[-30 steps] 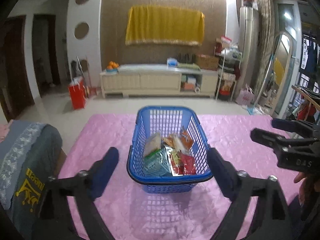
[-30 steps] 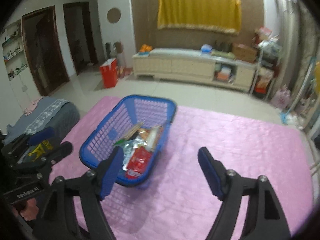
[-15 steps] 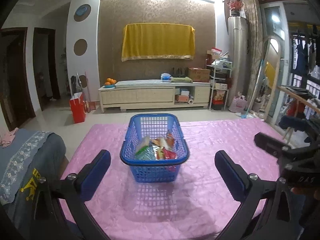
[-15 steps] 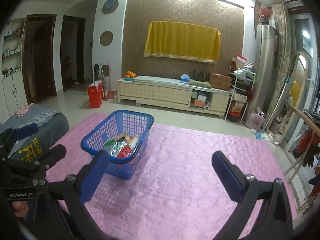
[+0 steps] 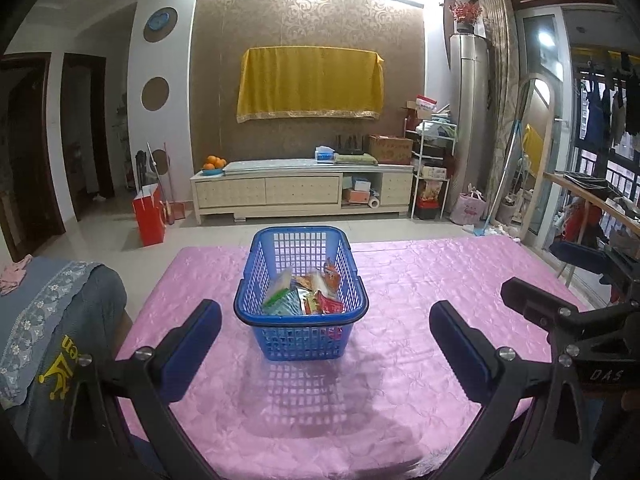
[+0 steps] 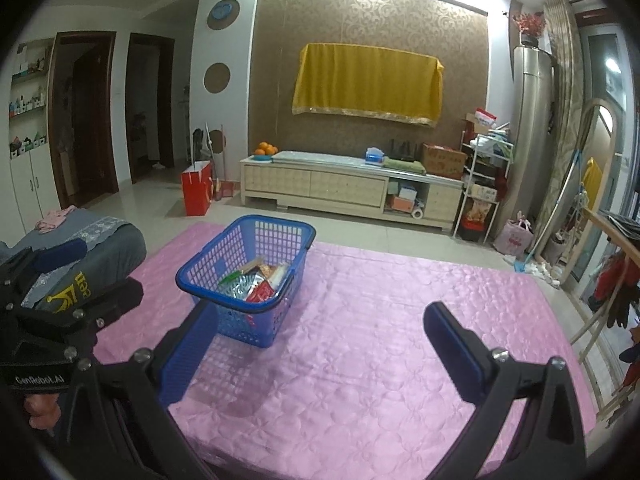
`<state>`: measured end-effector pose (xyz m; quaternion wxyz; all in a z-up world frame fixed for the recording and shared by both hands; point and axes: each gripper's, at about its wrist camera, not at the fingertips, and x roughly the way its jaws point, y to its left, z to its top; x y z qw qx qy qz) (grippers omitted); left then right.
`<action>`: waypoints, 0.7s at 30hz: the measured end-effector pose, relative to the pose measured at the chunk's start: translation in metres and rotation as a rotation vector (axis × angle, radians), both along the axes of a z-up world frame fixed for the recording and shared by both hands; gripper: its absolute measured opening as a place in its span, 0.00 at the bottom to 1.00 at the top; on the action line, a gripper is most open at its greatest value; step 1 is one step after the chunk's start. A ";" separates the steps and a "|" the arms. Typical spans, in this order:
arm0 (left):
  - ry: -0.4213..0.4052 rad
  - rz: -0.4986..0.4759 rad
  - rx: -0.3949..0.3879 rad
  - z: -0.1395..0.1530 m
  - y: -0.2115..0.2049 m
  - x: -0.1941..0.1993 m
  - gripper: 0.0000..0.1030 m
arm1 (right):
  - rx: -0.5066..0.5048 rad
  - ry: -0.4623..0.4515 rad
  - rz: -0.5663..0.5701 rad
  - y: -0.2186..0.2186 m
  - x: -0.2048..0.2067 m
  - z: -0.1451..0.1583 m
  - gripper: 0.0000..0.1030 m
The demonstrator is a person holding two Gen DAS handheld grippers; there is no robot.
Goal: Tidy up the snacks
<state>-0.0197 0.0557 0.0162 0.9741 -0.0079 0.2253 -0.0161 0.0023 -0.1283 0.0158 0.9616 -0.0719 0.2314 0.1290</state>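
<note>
Since a second ago both grippers have pulled back and up from the blue basket point(image 5: 301, 300), which then sat right between the left gripper's fingers and now stands well ahead of them, smaller in both views.

The left gripper point(image 5: 325, 340) has its jaws spread wide and holds nothing; its blue pads point(image 5: 192, 350) flank the pink cloth in front of the basket without touching it. The right gripper point(image 6: 320, 344) likewise has its jaws wide apart and empty; in its own view the left pad overlaps the basket's near corner, though whether it touches cannot be told. From the left wrist view the right gripper's black frame shows at the right edge, and from the right wrist view the left gripper's frame shows at the left edge.

The basket rests upright on the counter point(image 5: 420, 280), which is covered by a quilted pink cloth. Inside it lie the snacks point(image 5: 308, 294): several packets heaped together, among them green, silver, orange and red wrappers.

Left of the counter is a grey cushioned seat point(image 6: 88, 256) with yellow print. Beyond the counter stand a red bag point(image 5: 149, 216) on the floor, a cream cabinet point(image 5: 300, 192) with a bowl of oranges point(image 5: 214, 163), and a yellow cloth point(image 5: 308, 84) on the wall.
</note>
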 end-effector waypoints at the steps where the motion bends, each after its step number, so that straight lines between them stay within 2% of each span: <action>1: -0.001 0.002 -0.001 0.000 0.000 0.000 1.00 | 0.004 0.001 0.002 0.000 -0.001 0.000 1.00; 21: 0.011 0.014 0.000 0.000 -0.003 -0.006 1.00 | 0.023 0.003 0.005 -0.002 -0.004 -0.002 1.00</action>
